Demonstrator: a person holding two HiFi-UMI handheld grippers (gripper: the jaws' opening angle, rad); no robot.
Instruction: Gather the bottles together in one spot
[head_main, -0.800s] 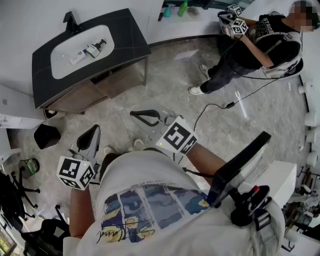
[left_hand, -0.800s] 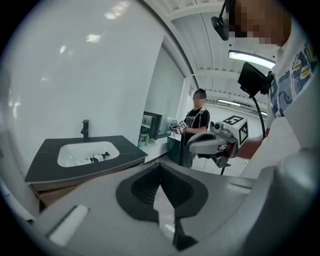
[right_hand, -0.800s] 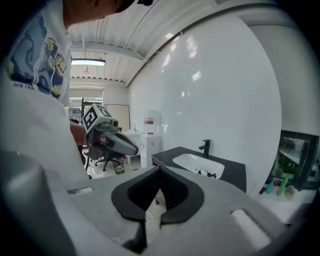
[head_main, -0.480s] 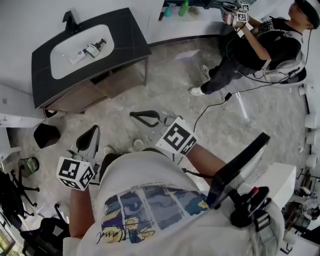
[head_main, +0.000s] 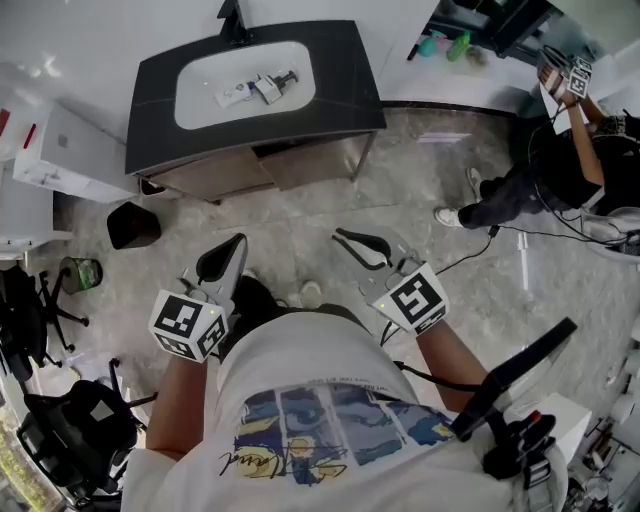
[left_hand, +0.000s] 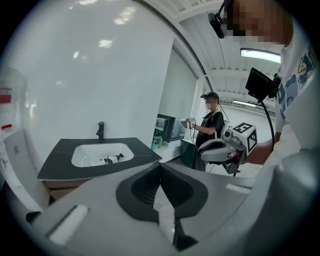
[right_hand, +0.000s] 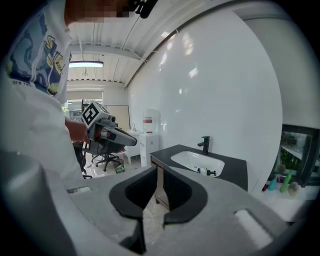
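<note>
left tool (head_main: 238, 243) closed, right tool (head_main: 342, 236) closed, both empty

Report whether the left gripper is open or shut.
Shut: the left gripper has its jaw tips touching, with nothing held between them.

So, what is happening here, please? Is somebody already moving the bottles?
Not yet. A person stands some way from the black vanity, holding the left gripper and the right gripper. Both have their jaws together and hold nothing. A few small bottles lie in the white sink, untouched. A second person stands further off.
</note>
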